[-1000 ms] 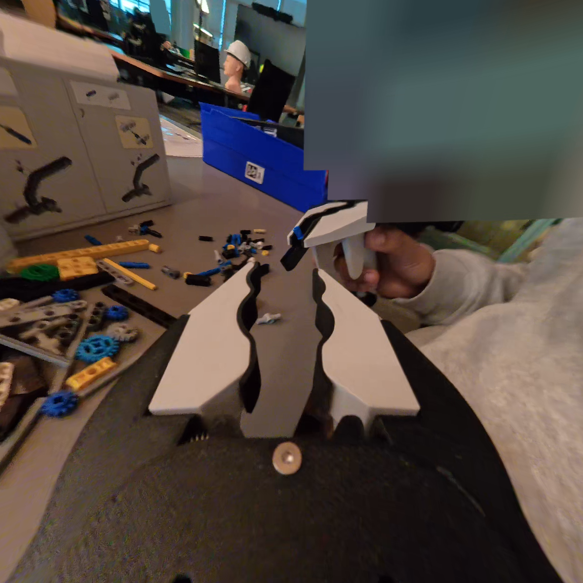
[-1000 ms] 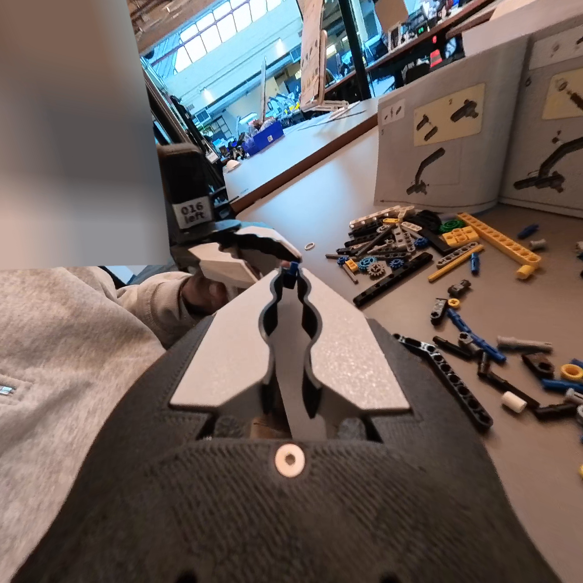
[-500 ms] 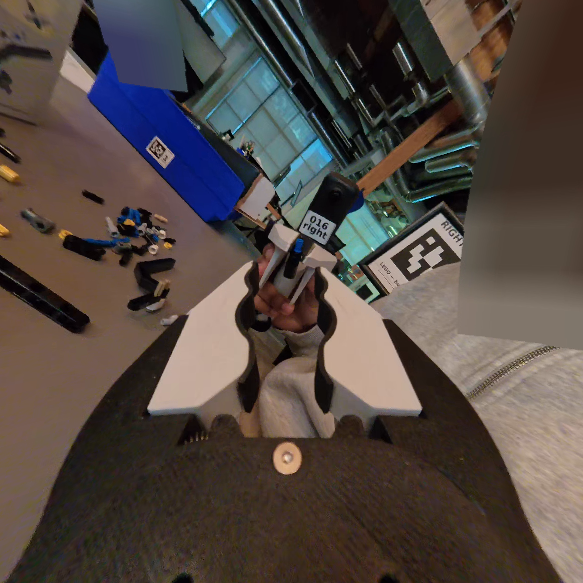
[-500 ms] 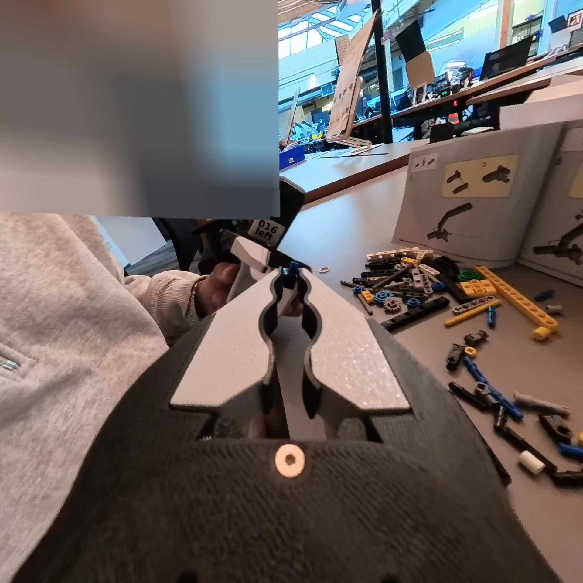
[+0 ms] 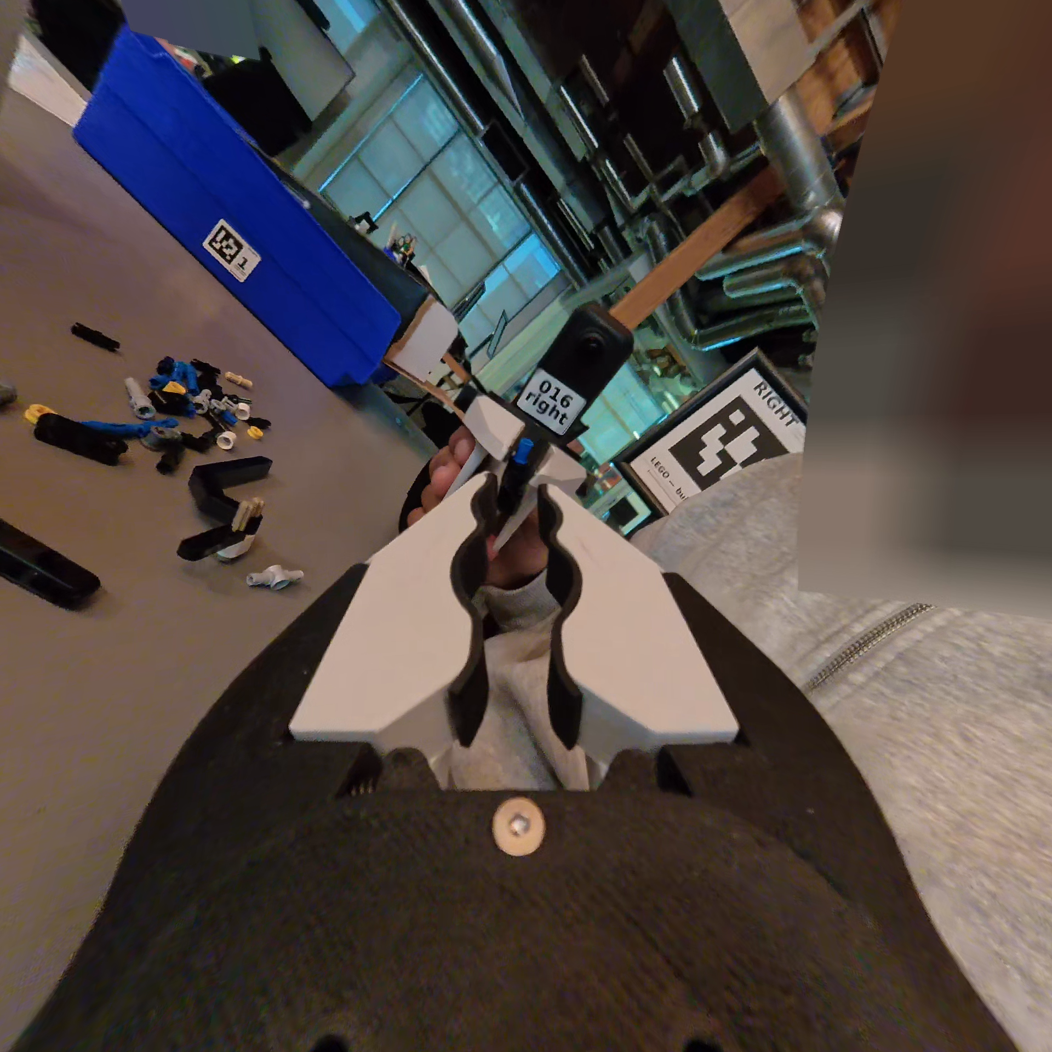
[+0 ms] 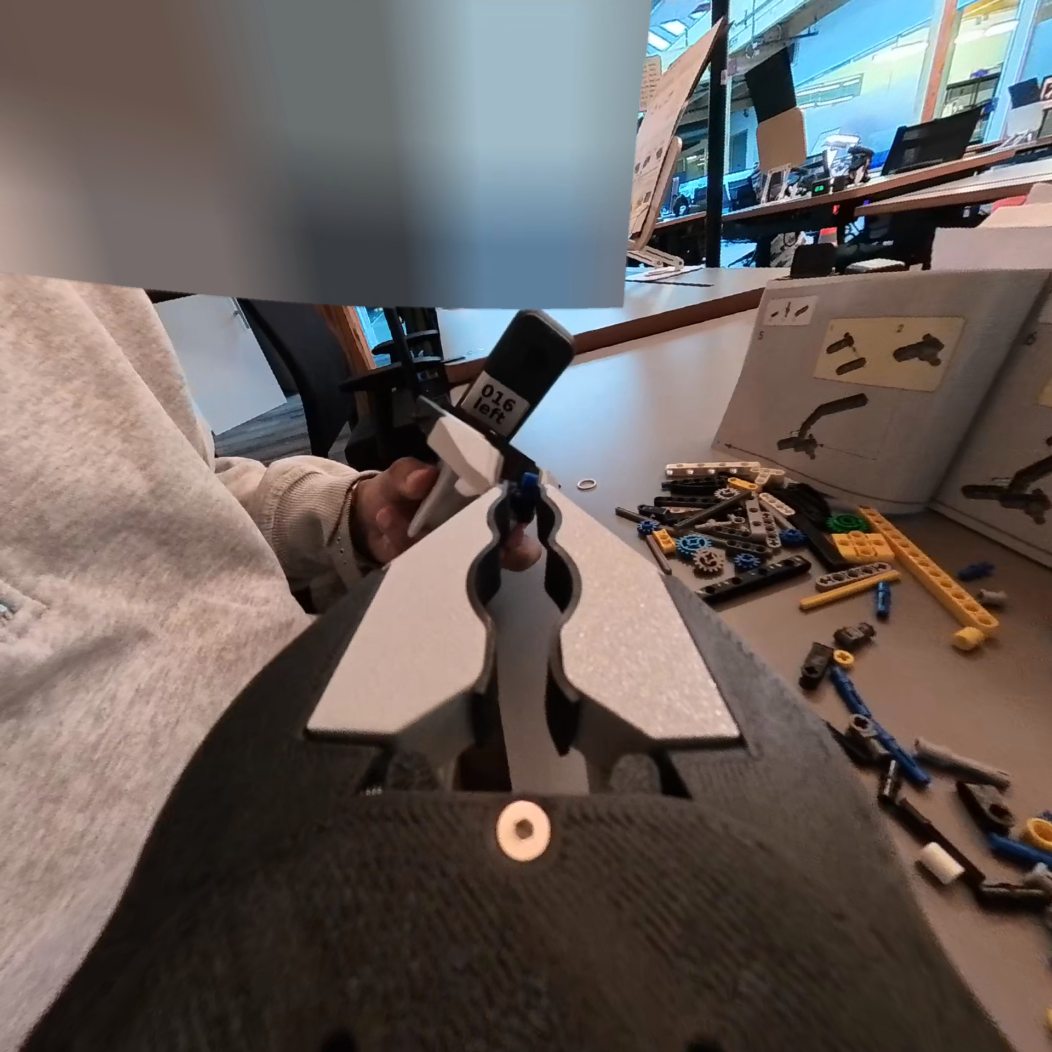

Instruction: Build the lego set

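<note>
Right claw pinching blue pin, labelled cameras

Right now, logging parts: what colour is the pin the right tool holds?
Blue pin, clearest in the right wrist view.

Each hand-held gripper has two white wedge-shaped fingers with wavy black inner pads, a black textured body with one silver screw, and a labelled black camera. The person wears a light grey zipped sweatshirt.
</note>
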Demonstrator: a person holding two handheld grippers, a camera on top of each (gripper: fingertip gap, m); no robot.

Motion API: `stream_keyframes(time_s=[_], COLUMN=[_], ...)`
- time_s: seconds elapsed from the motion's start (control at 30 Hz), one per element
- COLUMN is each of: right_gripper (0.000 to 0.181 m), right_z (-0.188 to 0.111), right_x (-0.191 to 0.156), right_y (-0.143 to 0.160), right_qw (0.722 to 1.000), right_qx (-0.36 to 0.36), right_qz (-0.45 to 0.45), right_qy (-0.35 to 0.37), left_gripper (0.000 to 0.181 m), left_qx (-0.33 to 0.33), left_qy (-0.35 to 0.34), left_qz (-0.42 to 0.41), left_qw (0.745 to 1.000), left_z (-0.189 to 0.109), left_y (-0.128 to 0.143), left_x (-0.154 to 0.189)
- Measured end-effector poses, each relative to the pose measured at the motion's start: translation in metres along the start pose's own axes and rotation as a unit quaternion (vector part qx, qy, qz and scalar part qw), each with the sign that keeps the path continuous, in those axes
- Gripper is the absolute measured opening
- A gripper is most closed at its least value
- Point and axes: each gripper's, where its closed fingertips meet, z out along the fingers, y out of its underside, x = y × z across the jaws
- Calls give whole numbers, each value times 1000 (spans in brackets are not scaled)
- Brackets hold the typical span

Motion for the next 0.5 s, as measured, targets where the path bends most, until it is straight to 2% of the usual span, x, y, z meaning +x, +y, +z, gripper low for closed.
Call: stream_keyframes(time_s=[0.03, 0.1, 0.33, 0.4, 0.5], right_gripper=[6, 6, 7, 8, 13], right_z=[0, 0, -1, -5, -19], right_x=[0, -1, -1, 4, 30], right_y=[0, -1, -1, 2, 12], right_qw=[1000, 1000, 1000, 1000, 995], right_qx=[2, 3, 2, -16, -73], right_qz=[3, 13, 7, -5, -14], right_qy=[-2, -9, -11, 2, 63], left_gripper=[13, 6, 6, 6, 6], left_qx=[-6, -6, -12, -17, -14], left_qy=[-5, -24, -55, -96, -192], left_qz=[12, 49, 136, 200, 284], left_qw=[1000, 999, 989, 975, 939], left_z=[1, 0, 0, -3, -17], left_y=[1, 0, 0, -2, -16], left_x=[0, -1, 1, -4, -21])
